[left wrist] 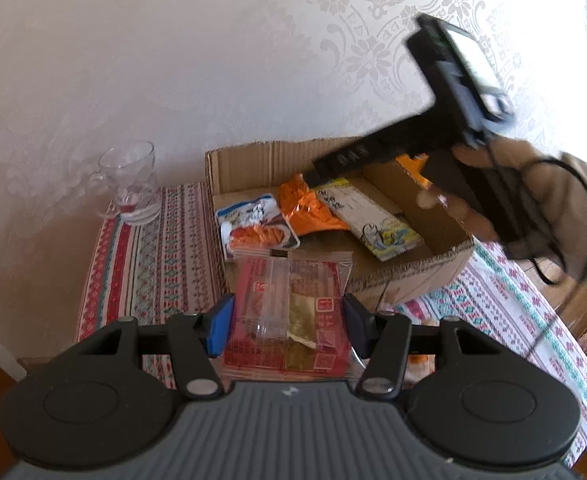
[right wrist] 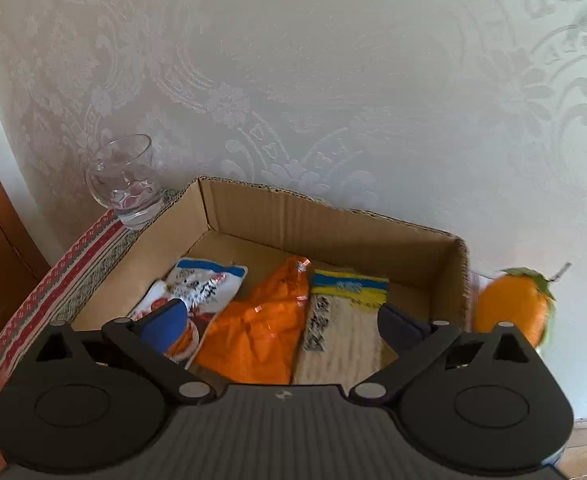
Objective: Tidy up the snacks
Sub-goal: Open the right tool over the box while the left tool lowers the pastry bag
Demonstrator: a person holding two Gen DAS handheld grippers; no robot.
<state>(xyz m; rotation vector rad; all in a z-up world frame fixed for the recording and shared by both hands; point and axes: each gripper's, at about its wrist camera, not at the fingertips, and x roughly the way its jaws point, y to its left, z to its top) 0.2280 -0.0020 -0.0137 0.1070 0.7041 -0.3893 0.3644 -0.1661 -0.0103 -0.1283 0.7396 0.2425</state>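
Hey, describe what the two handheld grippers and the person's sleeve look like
Each gripper, left gripper and right gripper, has a ribbed grey body with a small white logo, two round black discs, black link arms with silver pivot pins, and one blue plus one dark finger pad. Seen from the left wrist view, the right one carries a black T-shaped handle and a thin black cable. The person wears a beige sleeve.

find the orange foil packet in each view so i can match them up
Left wrist view: the orange foil packet lies in the cardboard box, upper centre, between a blue-and-white packet and a yellow-and-blue packet.
Right wrist view: it lies lower centre, in the box, between the same two packets.
Shared landmark: the glass mug left of the box.
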